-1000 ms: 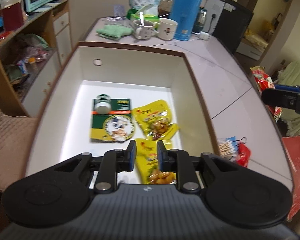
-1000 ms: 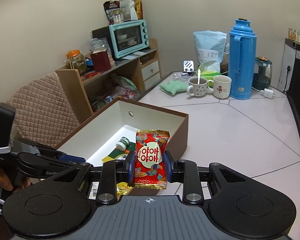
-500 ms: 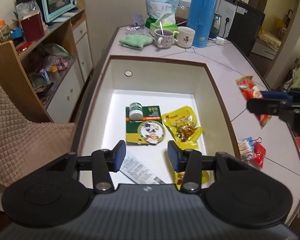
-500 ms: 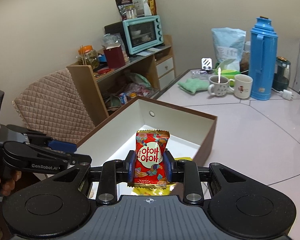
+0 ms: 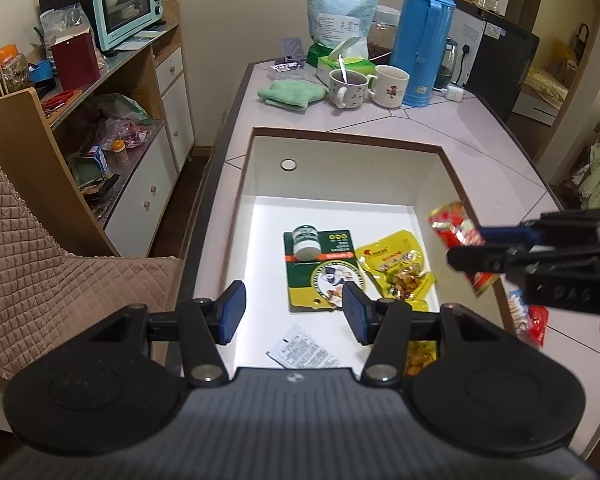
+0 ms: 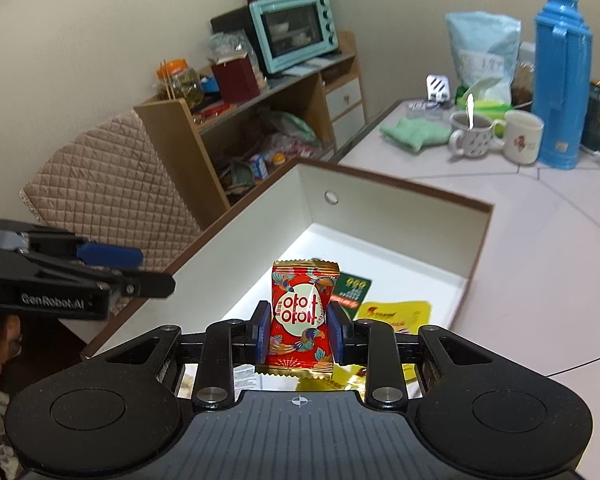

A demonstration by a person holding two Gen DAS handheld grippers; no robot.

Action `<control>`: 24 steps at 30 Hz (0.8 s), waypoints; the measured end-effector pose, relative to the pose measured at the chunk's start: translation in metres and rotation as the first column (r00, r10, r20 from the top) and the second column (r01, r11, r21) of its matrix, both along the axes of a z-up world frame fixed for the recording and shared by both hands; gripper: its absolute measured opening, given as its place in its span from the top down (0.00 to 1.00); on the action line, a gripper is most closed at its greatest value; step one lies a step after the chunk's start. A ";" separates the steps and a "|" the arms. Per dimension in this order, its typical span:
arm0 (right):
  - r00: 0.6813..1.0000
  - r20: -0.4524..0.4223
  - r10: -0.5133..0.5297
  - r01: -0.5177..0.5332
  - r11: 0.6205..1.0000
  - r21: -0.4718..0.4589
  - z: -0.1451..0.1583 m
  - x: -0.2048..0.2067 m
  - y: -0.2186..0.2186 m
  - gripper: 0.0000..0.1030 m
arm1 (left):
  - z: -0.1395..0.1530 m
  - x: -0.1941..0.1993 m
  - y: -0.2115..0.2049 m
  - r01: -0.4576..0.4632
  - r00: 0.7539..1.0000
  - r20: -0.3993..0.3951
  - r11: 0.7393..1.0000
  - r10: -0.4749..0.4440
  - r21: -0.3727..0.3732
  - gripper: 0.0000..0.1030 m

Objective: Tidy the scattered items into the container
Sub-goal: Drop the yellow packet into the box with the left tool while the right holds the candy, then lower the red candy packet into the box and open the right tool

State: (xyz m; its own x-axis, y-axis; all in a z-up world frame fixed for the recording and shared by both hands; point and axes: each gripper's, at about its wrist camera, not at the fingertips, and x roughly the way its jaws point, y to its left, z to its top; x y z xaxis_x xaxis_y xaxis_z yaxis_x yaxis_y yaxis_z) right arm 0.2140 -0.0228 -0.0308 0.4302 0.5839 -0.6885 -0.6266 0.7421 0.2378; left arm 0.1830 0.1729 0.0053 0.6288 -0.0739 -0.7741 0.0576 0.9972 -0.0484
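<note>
Red foil snack packet (image 6: 300, 322) w/ crimped gold edges, clamped upright between the blue pads of the right gripper (image 6: 300, 334). Two rows of white Korean-looking characters on a pale oval, bird pics around it, can't read more. Held above the near right part of the box (image 5: 444, 176), not touching anything inside.

Left gripper (image 5: 290, 312) spread wide, nothing between the fingers, hovering over the box's near end. "GenRobot.AI" printed in pale letters on its black side, readable in the right wrist view.

Box: brown outside, smooth white inside, round hole in the far wall, sitting on a glossy pale tiled table (image 5: 480, 136).

Inside, flat on the floor:
- green card pack (image 5: 320, 276) w/ "999" and a round picture
- small white bottle w/ green label (image 5: 306, 238) lying on its top corner
- shiny yellow pouch (image 5: 396, 264) w/ clear window showing wrapped sweets, touching the card pack's right edge
- white paper slip (image 5: 300, 350) w/ tiny print, too small to read

Far end of table: blue plastic flask (image 5: 422, 36), two ceramic mugs (image 5: 366, 86), one w/ a spoon, folded green cloth (image 5: 292, 94).
</note>
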 end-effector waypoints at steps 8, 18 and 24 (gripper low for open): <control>0.999 -0.048 0.022 -0.023 0.999 -0.024 -0.024 0.011 0.024 0.72 | -0.005 0.013 0.021 -0.017 1.000 -0.013 1.000 0.017 0.000 0.52; 0.998 -0.054 0.043 -0.042 0.999 0.005 -0.035 0.015 0.040 0.71 | -0.014 0.025 0.031 -0.021 0.999 -0.034 1.000 0.021 0.001 0.50; 0.999 -0.043 0.012 -0.011 1.000 0.024 -0.023 0.016 0.031 0.71 | -0.015 0.027 0.030 -0.024 0.999 -0.037 1.000 0.024 0.011 0.44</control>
